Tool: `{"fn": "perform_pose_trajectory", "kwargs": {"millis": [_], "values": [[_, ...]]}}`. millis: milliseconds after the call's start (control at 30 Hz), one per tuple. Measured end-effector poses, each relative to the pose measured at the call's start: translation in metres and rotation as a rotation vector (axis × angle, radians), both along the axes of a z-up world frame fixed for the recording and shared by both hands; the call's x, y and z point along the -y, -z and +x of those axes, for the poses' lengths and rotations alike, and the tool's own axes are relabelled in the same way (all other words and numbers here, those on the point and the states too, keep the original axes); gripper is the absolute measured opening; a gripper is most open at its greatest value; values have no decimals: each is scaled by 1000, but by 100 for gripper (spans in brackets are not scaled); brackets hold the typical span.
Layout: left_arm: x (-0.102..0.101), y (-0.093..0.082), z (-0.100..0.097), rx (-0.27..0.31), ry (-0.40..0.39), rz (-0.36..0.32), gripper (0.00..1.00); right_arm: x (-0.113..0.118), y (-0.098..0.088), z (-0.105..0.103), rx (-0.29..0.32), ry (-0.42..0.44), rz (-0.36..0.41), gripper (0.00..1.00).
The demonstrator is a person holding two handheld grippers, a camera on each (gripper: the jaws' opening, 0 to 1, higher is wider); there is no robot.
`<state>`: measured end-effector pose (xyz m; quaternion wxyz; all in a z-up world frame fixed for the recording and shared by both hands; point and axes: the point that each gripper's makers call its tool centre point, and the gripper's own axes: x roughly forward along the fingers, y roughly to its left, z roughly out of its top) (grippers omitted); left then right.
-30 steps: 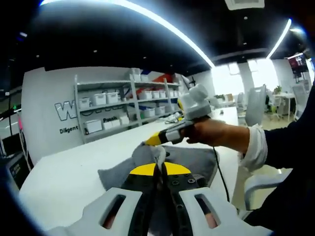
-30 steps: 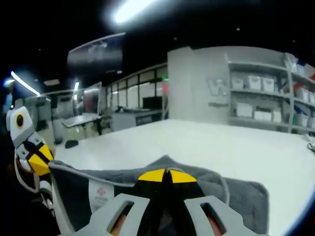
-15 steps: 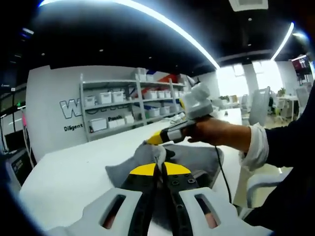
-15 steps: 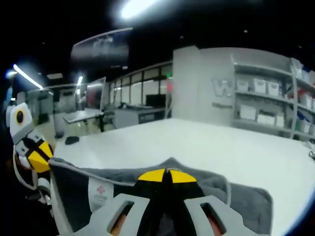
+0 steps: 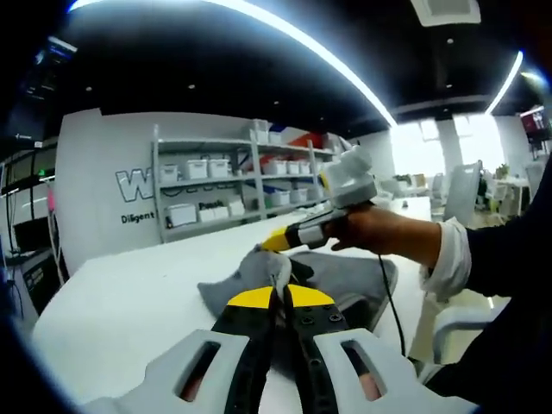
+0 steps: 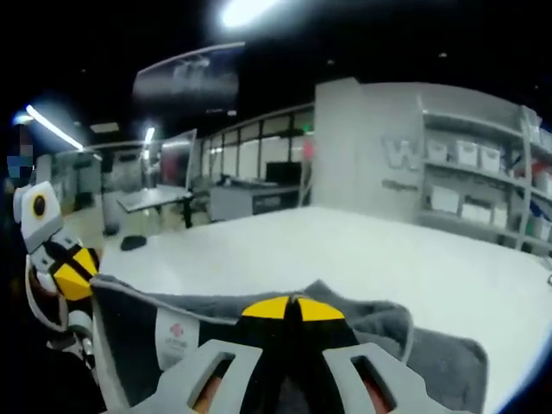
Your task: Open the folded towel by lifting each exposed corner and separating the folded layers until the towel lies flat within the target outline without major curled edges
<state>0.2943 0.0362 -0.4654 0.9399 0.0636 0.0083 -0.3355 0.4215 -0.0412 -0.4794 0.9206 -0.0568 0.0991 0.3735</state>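
Both grippers still pinch the towel (image 5: 345,280), unchanged.

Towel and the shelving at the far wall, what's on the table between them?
Nothing: in the left gripper view, bare white table runs from the grey towel to the shelving.

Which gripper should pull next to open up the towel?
Probably both: each is shut on the grey towel. The left gripper pinches one corner and the right gripper the edge beside it, so neither looks better placed. Drawing them apart over the white table seems right.
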Motion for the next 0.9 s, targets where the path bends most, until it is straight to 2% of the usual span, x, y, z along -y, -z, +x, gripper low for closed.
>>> {"fn": "perform_pose_trajectory", "kwargs": {"millis": [533,900], "values": [[-33,7,-12,-3,-49,2,4,-38,-7,3,17,-69,-53,0],[-54,3,-17,11,-86,1,4,-61,-12,2,39,-107,-87,0]]}}
